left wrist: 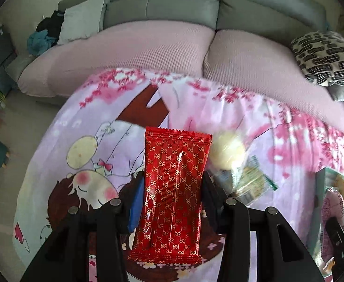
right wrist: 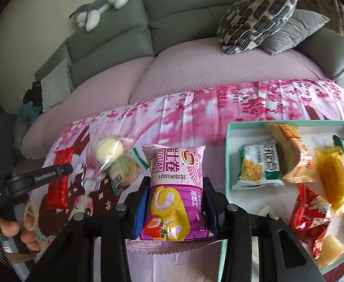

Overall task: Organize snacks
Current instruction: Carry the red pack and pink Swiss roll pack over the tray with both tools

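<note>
**Both grippers hold a snack**

At the bottom centre of the left wrist view, our left gripper [left wrist: 173, 183] clamps a red packet [left wrist: 172, 197] between its fingers. In the right wrist view, our right gripper [right wrist: 175, 195] pinches a purple cake roll pack [right wrist: 174, 188] at lower centre. Farther off, the tray [right wrist: 229, 155] sits at right with snacks inside, and two wrapped pastries [right wrist: 115, 157] lie on the pink cloth [right wrist: 195, 110] at upper left of the pack.

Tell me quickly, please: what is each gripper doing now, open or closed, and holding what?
Left gripper: closed on the red snack packet.
Right gripper: closed on the purple cake roll packet.
</note>
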